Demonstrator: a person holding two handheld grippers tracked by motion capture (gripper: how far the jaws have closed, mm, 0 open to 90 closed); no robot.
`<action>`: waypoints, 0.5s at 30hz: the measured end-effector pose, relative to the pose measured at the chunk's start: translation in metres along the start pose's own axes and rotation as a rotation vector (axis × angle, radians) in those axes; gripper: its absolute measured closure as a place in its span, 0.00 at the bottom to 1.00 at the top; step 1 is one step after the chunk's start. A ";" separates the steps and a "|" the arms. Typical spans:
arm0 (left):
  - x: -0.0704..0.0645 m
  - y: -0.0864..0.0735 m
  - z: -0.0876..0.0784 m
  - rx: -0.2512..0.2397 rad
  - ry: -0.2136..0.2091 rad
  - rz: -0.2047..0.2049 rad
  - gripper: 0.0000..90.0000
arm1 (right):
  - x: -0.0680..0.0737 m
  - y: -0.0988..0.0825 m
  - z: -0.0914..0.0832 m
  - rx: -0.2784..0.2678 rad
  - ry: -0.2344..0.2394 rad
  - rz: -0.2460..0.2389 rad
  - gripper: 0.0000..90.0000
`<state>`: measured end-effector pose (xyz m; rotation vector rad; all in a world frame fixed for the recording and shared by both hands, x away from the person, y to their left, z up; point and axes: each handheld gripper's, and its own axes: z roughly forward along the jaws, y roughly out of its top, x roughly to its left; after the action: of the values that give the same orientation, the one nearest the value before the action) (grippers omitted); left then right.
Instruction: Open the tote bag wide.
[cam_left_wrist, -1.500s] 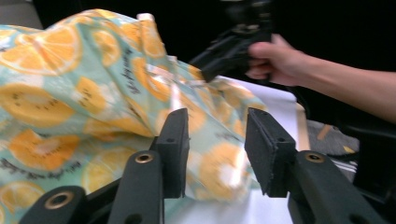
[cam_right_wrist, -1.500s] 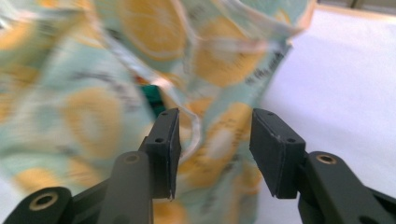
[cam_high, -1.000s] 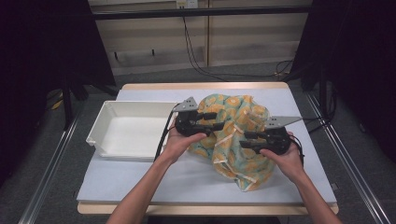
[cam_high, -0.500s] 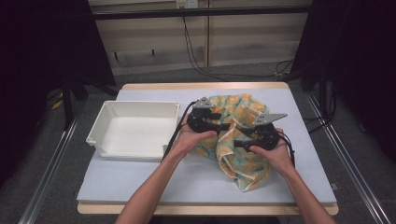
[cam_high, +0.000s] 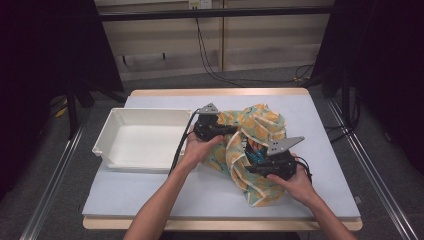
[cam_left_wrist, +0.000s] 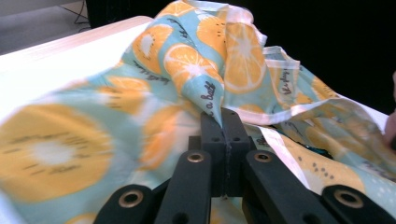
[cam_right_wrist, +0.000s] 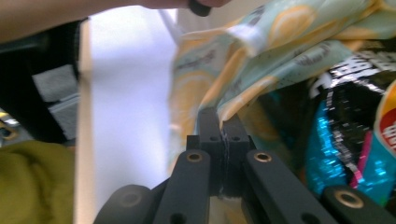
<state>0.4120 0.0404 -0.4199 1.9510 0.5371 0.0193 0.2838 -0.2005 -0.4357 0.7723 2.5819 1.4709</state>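
Fingers (cam_left_wrist: 223, 122) of left gripper (cam_high: 227, 129) pinching orange-print cloth (cam_high: 260, 125), right gripper (cam_high: 250, 169) clamped on its fold, both hands low.

The cloth (cam_high: 252, 145) at the centre of the high view is pale turquoise, printed with orange citrus slices that have pale centres, small black script between them, and a white hem. In the left gripper view the cloth (cam_left_wrist: 187, 79) shows the same orange slices up close, blurred yellow-orange at lower left. The tray (cam_high: 142, 137) at centre left is plain white. The table (cam_high: 150, 192) has a pale grey-lilac top with a light wood edge. Both grippers, left (cam_high: 220, 131) and right (cam_high: 252, 167), are black with grey top plates. At right in the right gripper view a packet (cam_right_wrist: 350, 126) is glossy black with bright blue, pink and red patches.
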 end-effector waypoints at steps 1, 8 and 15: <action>0.000 0.000 0.000 0.000 0.000 0.000 1.00 | 0.000 0.000 0.000 0.000 0.000 0.000 1.00; 0.000 -0.005 0.000 0.045 0.020 0.010 1.00 | 0.012 -0.011 -0.001 0.034 0.046 0.002 1.00; -0.009 0.001 -0.005 0.057 0.025 0.010 1.00 | 0.011 -0.037 0.010 0.112 0.068 0.036 0.94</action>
<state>0.4027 0.0409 -0.4153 2.0118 0.5494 0.0351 0.2628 -0.2033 -0.4691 0.7981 2.7350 1.3960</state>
